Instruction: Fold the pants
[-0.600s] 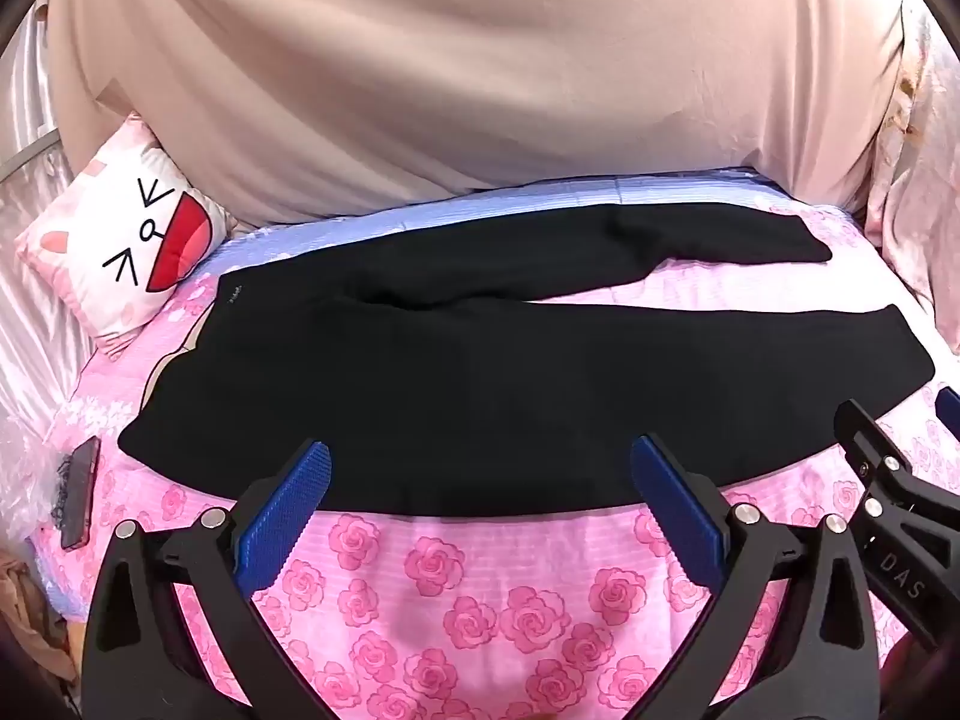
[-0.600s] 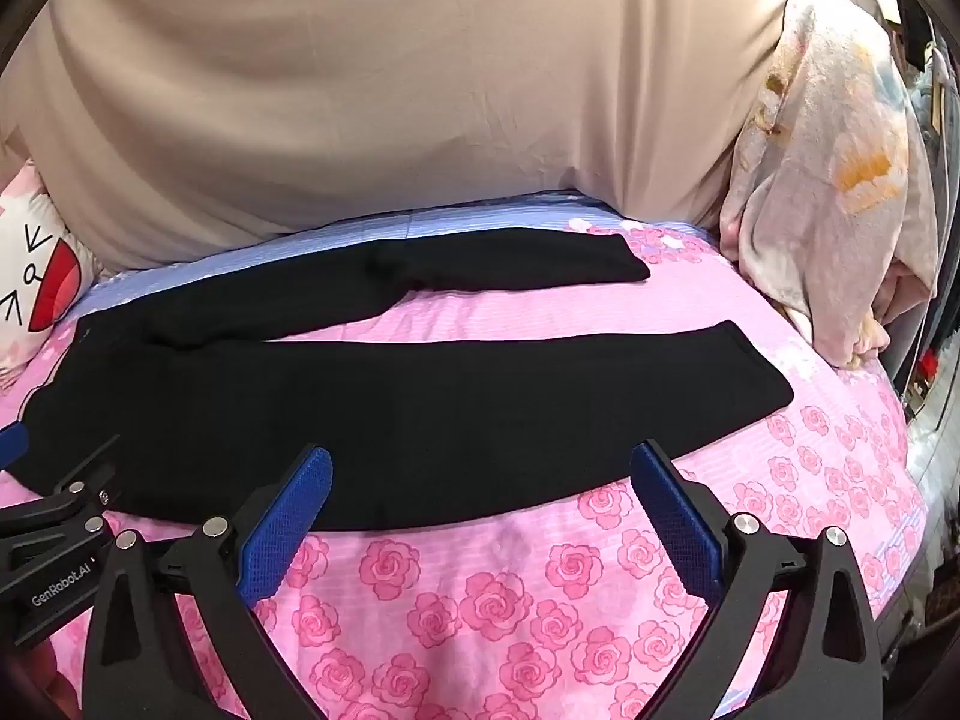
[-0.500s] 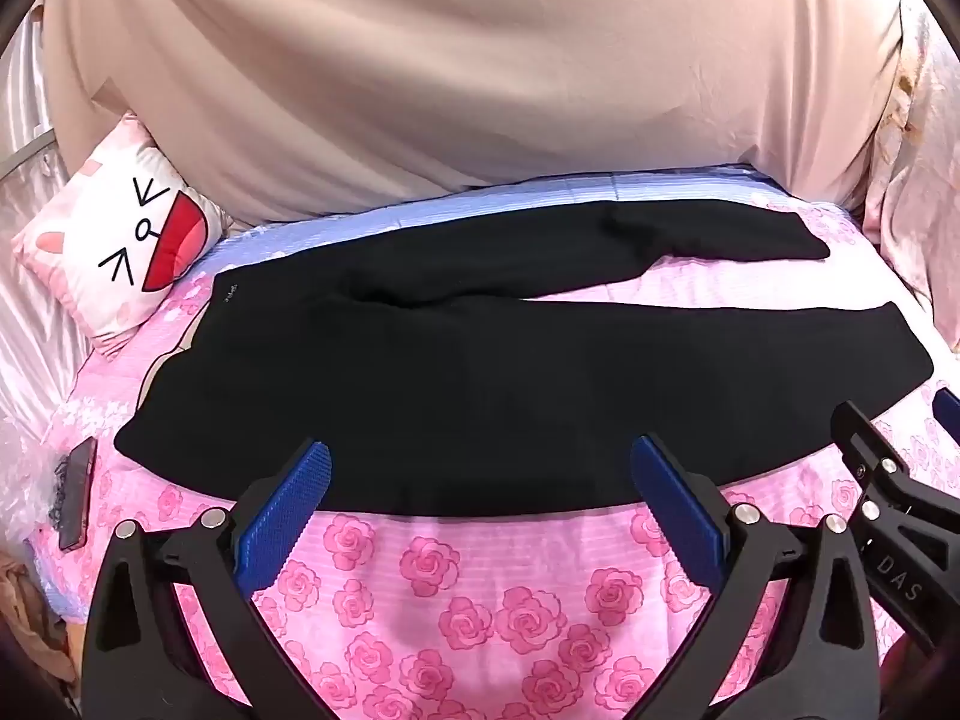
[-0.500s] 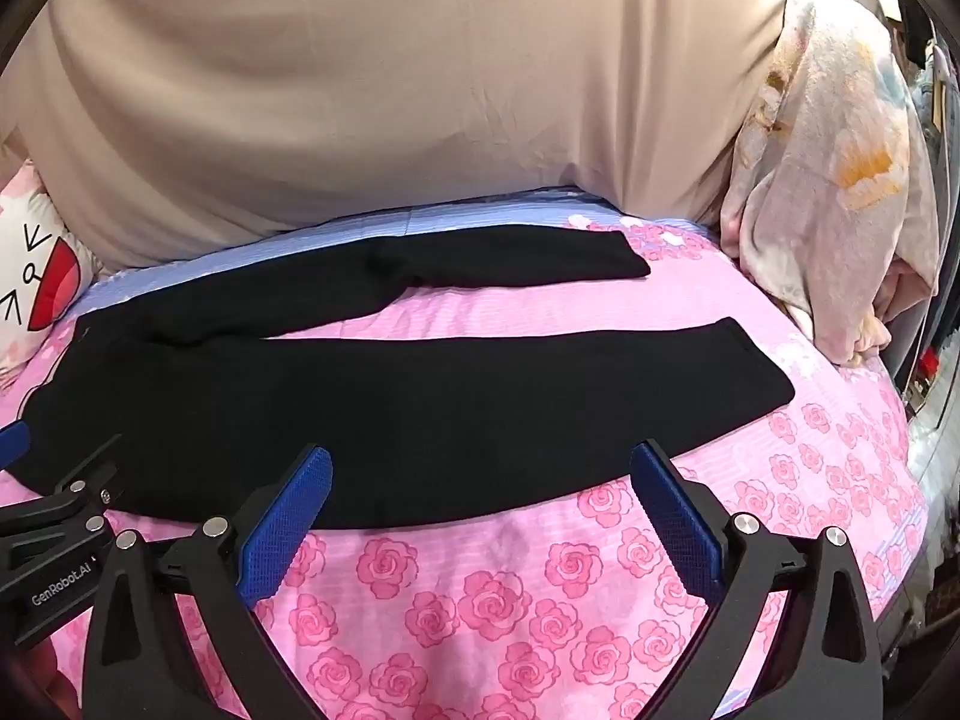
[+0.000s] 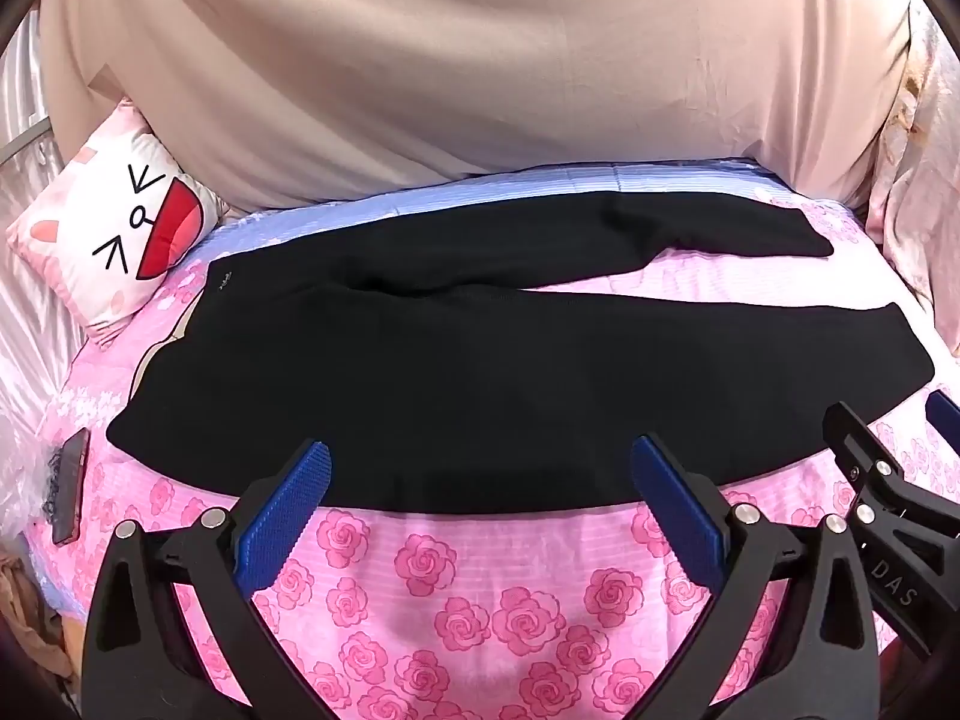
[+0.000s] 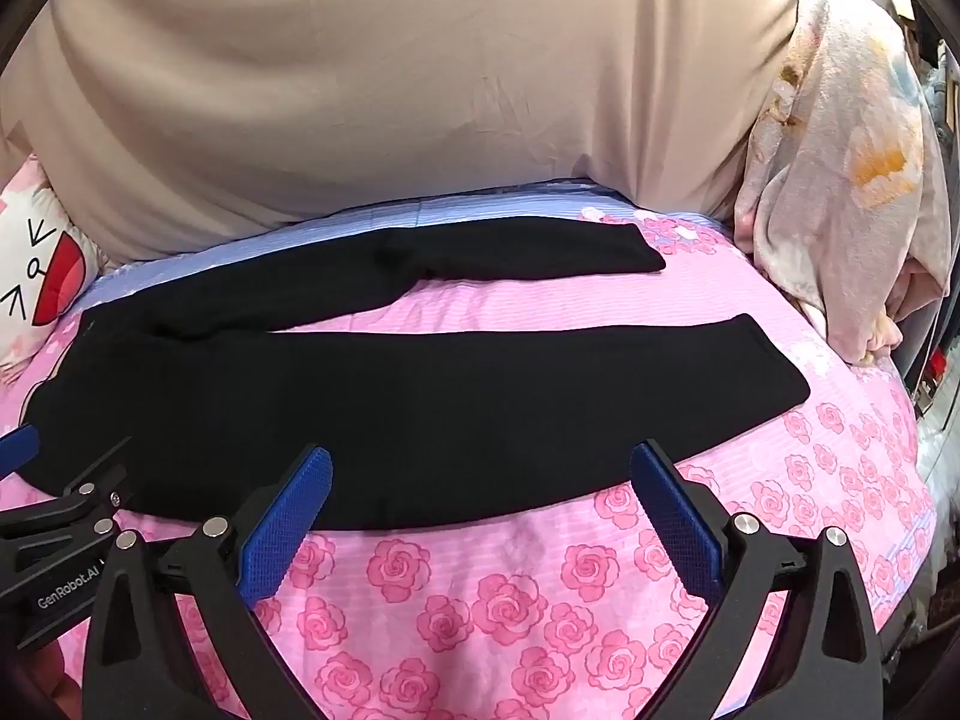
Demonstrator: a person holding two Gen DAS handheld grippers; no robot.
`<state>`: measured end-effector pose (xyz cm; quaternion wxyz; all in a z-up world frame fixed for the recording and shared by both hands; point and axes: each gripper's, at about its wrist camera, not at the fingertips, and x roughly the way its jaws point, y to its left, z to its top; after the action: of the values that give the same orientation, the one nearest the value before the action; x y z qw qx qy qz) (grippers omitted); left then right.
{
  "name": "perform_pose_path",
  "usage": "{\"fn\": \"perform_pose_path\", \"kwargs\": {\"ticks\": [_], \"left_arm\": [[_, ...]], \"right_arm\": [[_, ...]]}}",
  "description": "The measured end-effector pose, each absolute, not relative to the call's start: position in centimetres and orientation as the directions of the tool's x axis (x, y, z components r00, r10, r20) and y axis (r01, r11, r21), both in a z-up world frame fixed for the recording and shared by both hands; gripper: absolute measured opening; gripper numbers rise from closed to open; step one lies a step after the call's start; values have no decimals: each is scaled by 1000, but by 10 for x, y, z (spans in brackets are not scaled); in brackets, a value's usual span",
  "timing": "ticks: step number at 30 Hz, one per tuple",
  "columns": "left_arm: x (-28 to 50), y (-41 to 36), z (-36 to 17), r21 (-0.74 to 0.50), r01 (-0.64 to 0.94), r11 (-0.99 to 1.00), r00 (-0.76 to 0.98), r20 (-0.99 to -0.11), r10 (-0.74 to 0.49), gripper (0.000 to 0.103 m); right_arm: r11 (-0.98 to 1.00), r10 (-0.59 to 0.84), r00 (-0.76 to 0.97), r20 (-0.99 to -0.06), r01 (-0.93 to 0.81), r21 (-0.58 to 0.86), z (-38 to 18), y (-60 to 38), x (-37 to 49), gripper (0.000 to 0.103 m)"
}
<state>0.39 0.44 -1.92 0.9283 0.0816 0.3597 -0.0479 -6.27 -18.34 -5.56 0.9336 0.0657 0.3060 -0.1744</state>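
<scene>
Black pants (image 5: 420, 372) lie flat on a pink rose-print bed sheet (image 5: 468, 588), waistband at the left, the two legs spread apart toward the right. In the right wrist view the same pants (image 6: 456, 396) show both leg ends, the near one at the right. My left gripper (image 5: 480, 480) hovers open over the pants' near edge, nothing between its blue pads. My right gripper (image 6: 480, 483) is open too, above the near leg's edge. Each gripper shows at the side of the other's view: the right gripper (image 5: 888, 456), the left gripper (image 6: 54, 468).
A cartoon-face pillow (image 5: 114, 228) leans at the back left. A beige cloth (image 5: 480, 60) covers the wall behind the bed. A dark phone (image 5: 69, 492) lies at the bed's left edge. A pale floral blanket (image 6: 840, 168) hangs at the right.
Both views have shifted slightly; the pants sit a little higher in the left wrist view. Both grippers stay open and the pants lie as before.
</scene>
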Motion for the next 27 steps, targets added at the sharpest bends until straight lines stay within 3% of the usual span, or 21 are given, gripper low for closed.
{"fn": "perform_pose_path", "kwargs": {"ticks": [27], "left_arm": [[7, 0, -24, 105, 140, 985, 717, -696, -28, 98]], "right_arm": [[932, -284, 744, -605, 362, 7, -56, -177, -60, 98]]}}
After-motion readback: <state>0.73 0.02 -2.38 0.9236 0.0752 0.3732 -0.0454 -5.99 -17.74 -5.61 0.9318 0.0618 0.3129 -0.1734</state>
